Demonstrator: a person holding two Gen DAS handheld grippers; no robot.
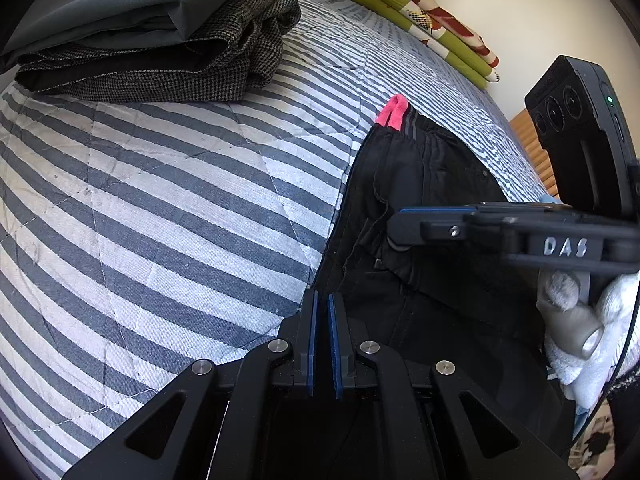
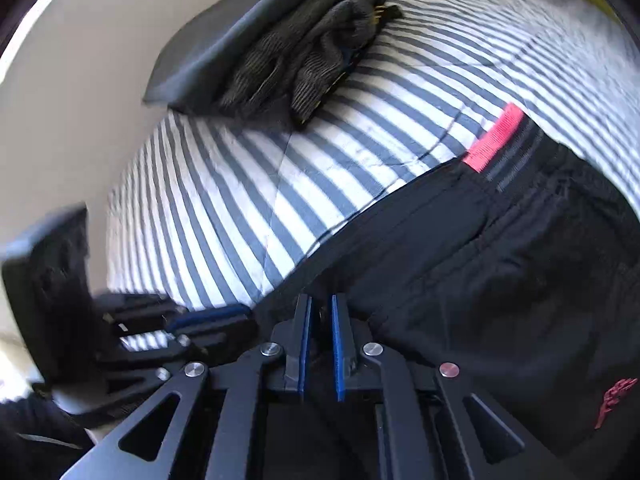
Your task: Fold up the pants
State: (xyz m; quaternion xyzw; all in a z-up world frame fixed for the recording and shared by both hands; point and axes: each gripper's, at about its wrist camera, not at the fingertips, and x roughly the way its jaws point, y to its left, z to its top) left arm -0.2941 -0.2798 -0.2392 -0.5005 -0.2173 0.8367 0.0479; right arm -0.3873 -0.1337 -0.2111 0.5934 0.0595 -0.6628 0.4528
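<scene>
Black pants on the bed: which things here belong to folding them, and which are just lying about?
In the job:
black pants
left gripper
right gripper

Lying about:
pile of folded dark clothes
green floral bedding
striped quilt, only the work surface

The bedspread [image 1: 160, 208] is striped grey-blue and white, with faint quilting lines crossing the stripes. On it lie the pants [image 1: 404, 208], black all over, with a bright pink tab [image 1: 394, 114] at the waistband edge nearest the bedspread's far end, dull grey bands just below that tab, and a small red emblem [image 2: 614, 400] on the cloth farther down. At the bedspread's far left corner sits a pile of clothes [image 1: 160, 40]: plain slate-grey cloth on top, black-and-grey houndstooth weave beneath. At the bedspread's far right edge lies folded bedding [image 1: 432, 28], lime green with a white panel and dark red floral shapes.

Both grippers are black with blue pads [image 1: 311, 344].
</scene>
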